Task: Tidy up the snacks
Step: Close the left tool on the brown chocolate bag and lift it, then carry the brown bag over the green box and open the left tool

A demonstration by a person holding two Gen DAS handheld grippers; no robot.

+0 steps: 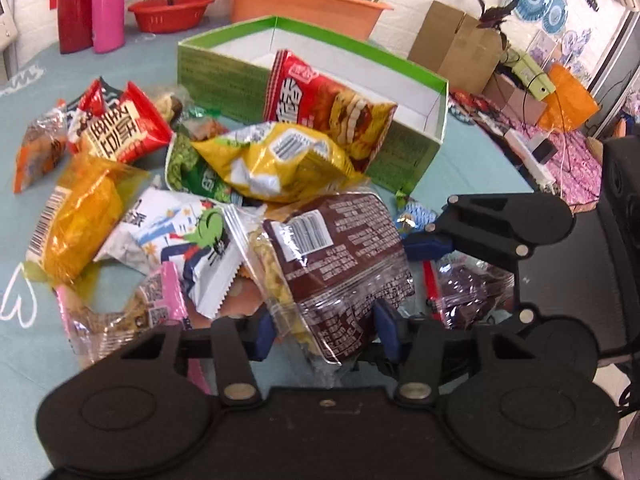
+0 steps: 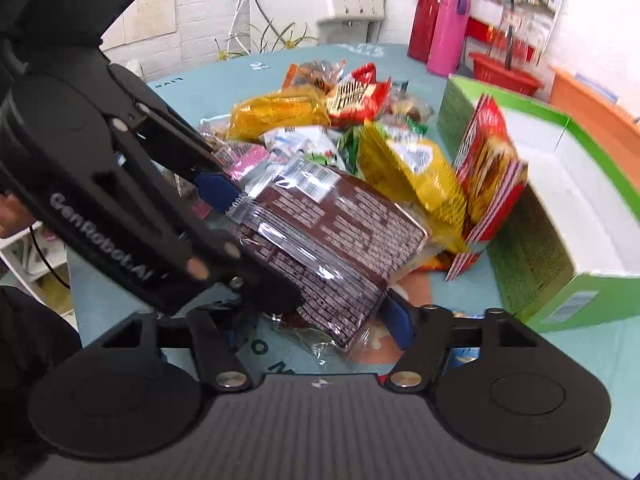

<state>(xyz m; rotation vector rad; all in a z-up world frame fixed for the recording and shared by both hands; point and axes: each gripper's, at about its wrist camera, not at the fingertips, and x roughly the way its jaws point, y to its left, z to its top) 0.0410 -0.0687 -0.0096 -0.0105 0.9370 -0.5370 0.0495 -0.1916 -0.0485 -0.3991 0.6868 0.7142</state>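
Your left tool (image 1: 324,330) has its 2 blue pads on either side of the lower end of the brown packet (image 1: 340,256), and the jaws are drawn in narrow on its clear plastic edge. From the right wrist view the same tool comes in from the left, one blue pad (image 2: 216,190) touching the packet's upper corner.

Your right tool (image 2: 320,330) also straddles that brown packet (image 2: 336,240): the right pad sits against the packet's near edge, but the left pad is hidden behind the left tool, so you cannot tell whether it is gripping. In the left wrist view it (image 1: 424,240) stands just beside the packet's right side.

The brown packet lies tilted on top of the snack pile, on the teal worktop (image 1: 120,68). Just beyond it is a yellow bag (image 1: 276,160), and behind that a red bag (image 1: 324,108) leans upright against the near wall of the green box (image 1: 224,76). The box is open, white inside, with no snack seen on the floor that shows.

To the left of the pile you have a white cartoon packet (image 1: 180,244), an orange-yellow wrapped snack (image 1: 84,216) and a red and white bag (image 1: 120,128). At the worktop's far edge stand a pink bottle (image 1: 108,4), a red bowl (image 1: 172,12) and an orange tub (image 1: 304,4).
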